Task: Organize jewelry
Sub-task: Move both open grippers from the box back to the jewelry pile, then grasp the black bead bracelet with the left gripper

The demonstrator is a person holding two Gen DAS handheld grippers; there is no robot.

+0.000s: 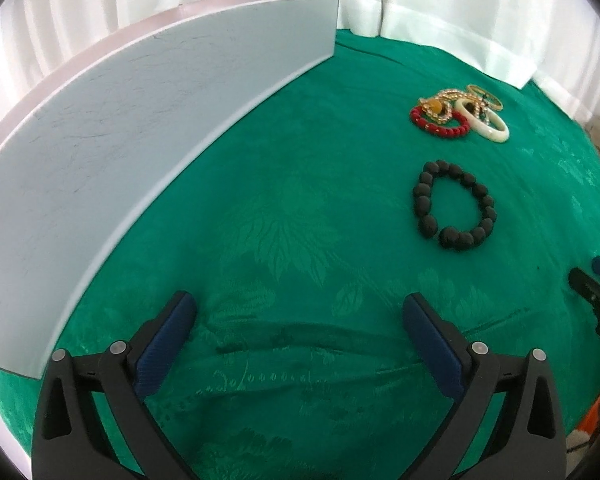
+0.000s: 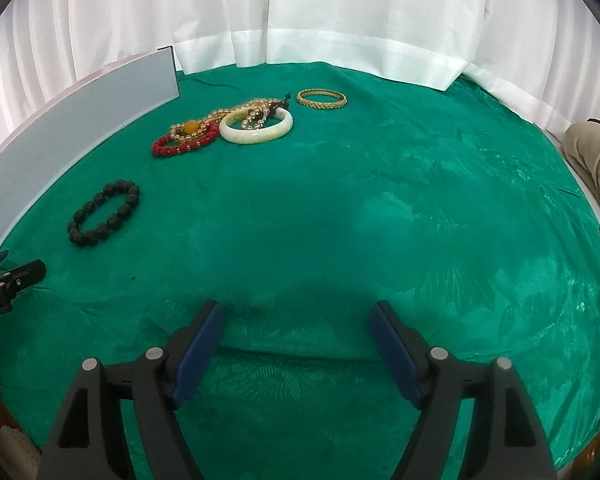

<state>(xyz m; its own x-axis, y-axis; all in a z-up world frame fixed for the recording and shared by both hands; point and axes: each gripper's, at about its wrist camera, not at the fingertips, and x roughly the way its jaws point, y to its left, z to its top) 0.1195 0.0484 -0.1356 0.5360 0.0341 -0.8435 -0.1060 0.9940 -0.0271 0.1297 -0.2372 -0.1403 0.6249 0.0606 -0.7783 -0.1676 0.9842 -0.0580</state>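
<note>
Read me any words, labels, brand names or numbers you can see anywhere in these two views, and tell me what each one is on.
White lettering on the left gripper body at the right wrist view's left edge: cut off and too blurred to read.
White box, jewelry, green cloth: no text visible.

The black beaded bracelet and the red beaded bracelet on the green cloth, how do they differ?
The black beaded bracelet lies alone on the green cloth; the red beaded bracelet sits in a cluster, with a strand of golden beads across it. The black one lies nearer both grippers, the red one farther back. The black one's beads look larger. Both are closed bead loops lying flat, and neither is held.
</note>
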